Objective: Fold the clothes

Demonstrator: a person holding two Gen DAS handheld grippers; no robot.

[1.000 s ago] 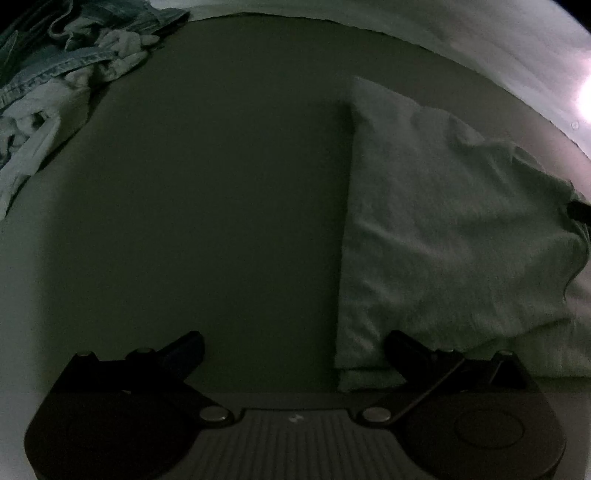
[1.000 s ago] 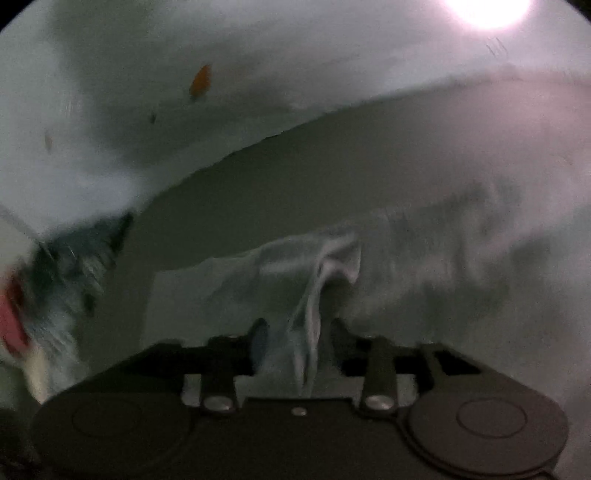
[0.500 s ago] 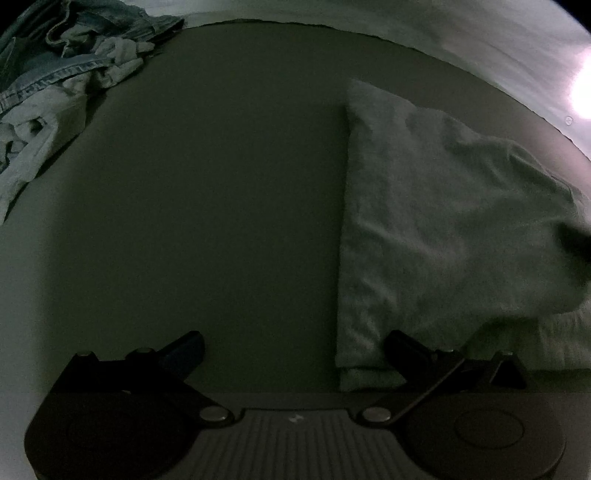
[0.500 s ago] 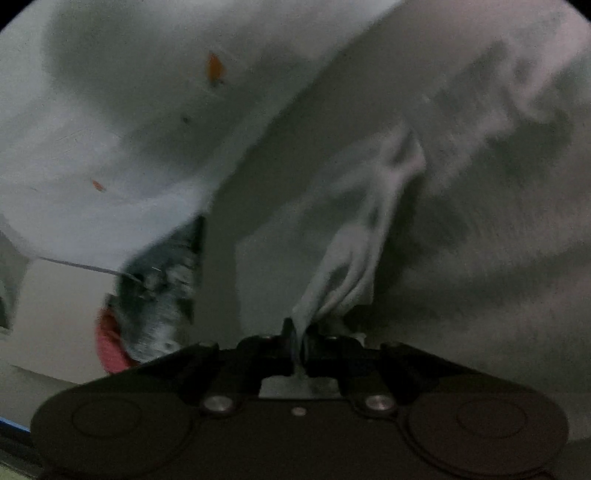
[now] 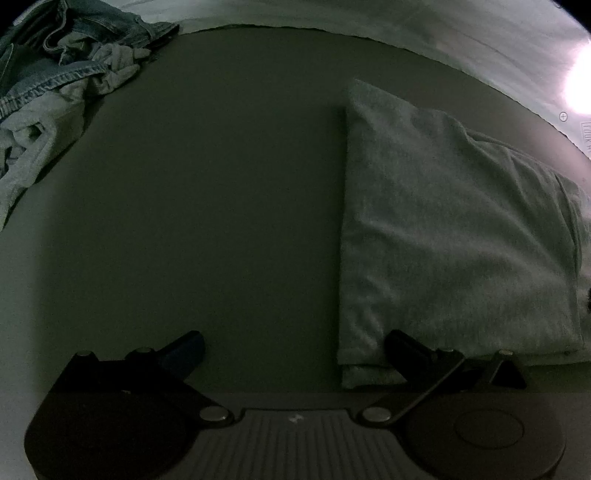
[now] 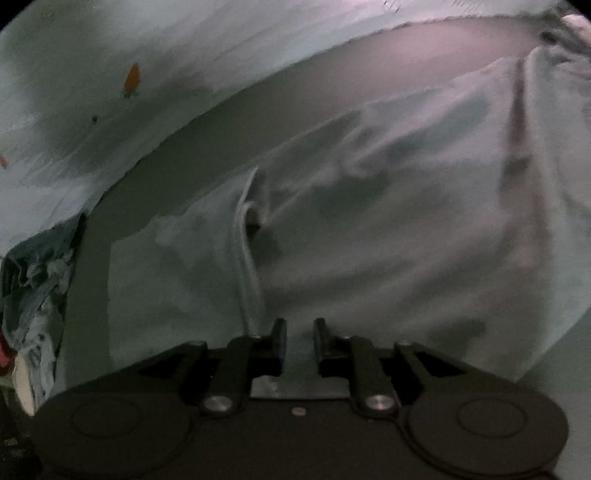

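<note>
A pale grey garment [image 5: 454,236] lies folded flat on the dark table [image 5: 221,206], its straight left edge running away from me. My left gripper [image 5: 291,343] is wide open and empty, low over the table; its right finger [image 5: 406,343] rests at the garment's near left corner. In the right wrist view the same garment [image 6: 369,240] lies rumpled with a raised fold [image 6: 247,236]. My right gripper [image 6: 298,332] sits just over the cloth, its jaws a little apart with nothing clearly between them.
A heap of denim and grey clothes [image 5: 62,81] lies at the table's far left; it also shows at the left edge of the right wrist view [image 6: 40,273]. The table's far edge [image 5: 295,29] meets a pale floor. A bright light glares at the right [image 5: 580,88].
My right gripper had been shut on a lifted edge of the garment; it has laid the cloth down and its jaws have parted. The left gripper has stayed still and open.
</note>
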